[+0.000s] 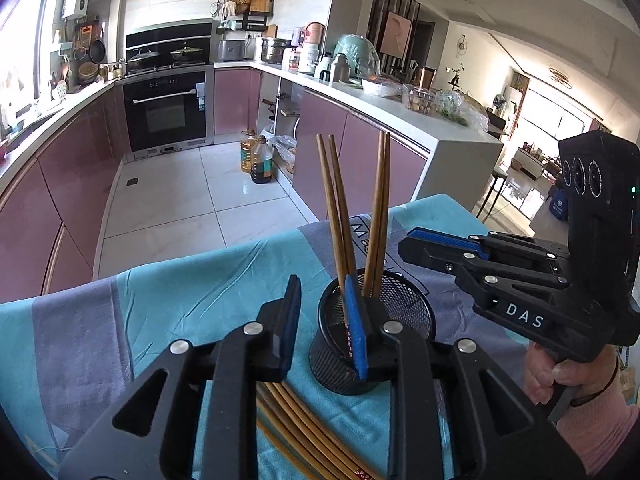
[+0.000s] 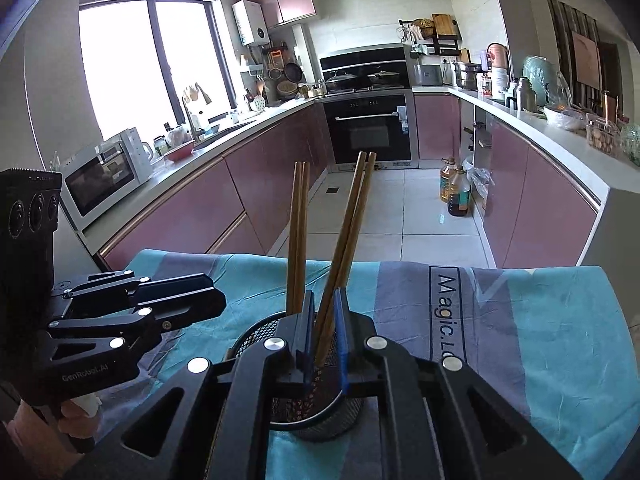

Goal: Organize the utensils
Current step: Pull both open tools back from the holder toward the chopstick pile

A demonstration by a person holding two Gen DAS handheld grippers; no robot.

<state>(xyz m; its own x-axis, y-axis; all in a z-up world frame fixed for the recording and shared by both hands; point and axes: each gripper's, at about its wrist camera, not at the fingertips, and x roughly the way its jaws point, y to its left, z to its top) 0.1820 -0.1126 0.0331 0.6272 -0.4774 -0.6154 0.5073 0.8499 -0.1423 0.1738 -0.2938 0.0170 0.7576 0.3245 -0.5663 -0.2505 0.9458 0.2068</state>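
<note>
A black mesh cup (image 1: 404,312) stands on the blue-grey cloth and holds two pairs of brown chopsticks (image 1: 378,208), upright and leaning. My left gripper (image 1: 326,328) is open and empty; one blue pad is in front of the cup. Several loose chopsticks (image 1: 304,436) lie on the cloth under it. In the right wrist view the cup (image 2: 256,334) sits just below my right gripper (image 2: 324,336), whose jaws stand narrowly apart around one chopstick pair (image 2: 352,236); whether they grip it is unclear. The other pair (image 2: 298,236) stands to the left.
The table's cloth (image 2: 540,340) hangs over the far edge. Beyond are pink kitchen cabinets, an oven (image 2: 370,128), oil bottles (image 2: 456,190) on the floor and a microwave (image 2: 104,176). The left gripper also shows in the right wrist view (image 2: 208,300).
</note>
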